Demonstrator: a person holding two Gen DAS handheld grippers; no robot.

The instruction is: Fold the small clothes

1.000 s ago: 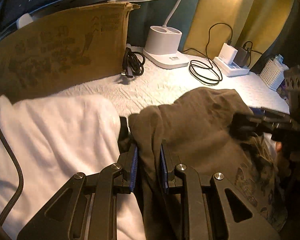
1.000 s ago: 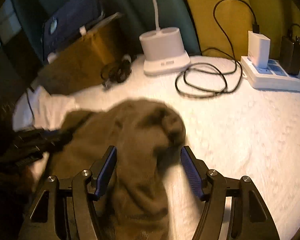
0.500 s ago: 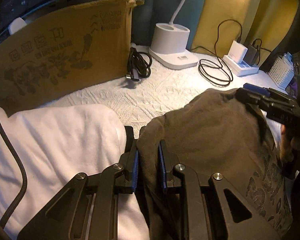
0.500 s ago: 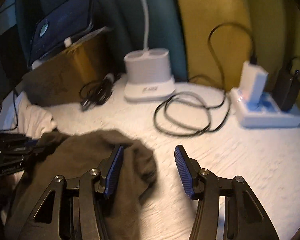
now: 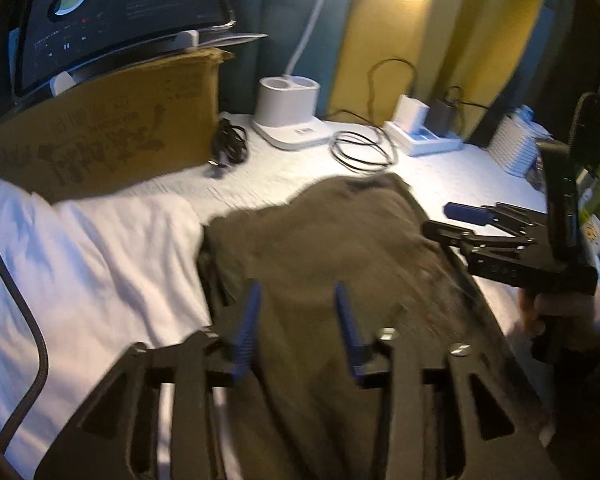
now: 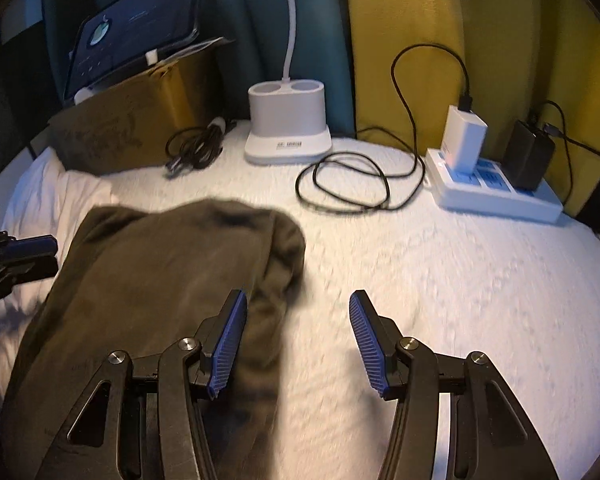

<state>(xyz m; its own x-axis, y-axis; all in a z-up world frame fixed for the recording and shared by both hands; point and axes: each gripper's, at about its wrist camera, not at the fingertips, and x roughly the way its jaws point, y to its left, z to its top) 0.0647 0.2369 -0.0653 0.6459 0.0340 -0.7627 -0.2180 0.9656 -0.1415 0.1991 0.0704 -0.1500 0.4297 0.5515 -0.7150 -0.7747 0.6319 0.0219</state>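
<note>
Olive-brown garment (image 5: pixel 340 248) lying bunched on white quilted surface (image 6: pixel 440 280), centre-left, far edge folded over into a rounded hump. White cloth (image 5: pixel 100 248) touching its left side.

Left claw (image 5: pixel 296 320) spread open above near part of garment, blue pads (image 5: pixel 246 328) apart, fabric showing between them, nothing gripped. Contact with cloth not clear through blur.

Right claw (image 6: pixel 298 340) also open, gripping nothing; left pad over garment's right edge, right pad over bare quilt. In left wrist view, same claw (image 5: pixel 452 220) reaching in from right, just beside garment's right edge, held by a hand (image 5: pixel 548 312).

Far left: cardboard box (image 5: pixel 108 132) standing upright, tablet (image 5: pixel 116 12) with lit screen propped on top. Bundled black cable (image 6: pixel 196 148) just right of box. White lamp base (image 6: pixel 286 124) far centre, thin neck rising from it. Looped black cord (image 6: pixel 352 184) between lamp base and power strip (image 6: pixel 496 192); white charger (image 6: pixel 464 140) and black adapter (image 6: pixel 528 156) plugged in. Yellow and teal curtains (image 6: pixel 440 20) behind.
</note>
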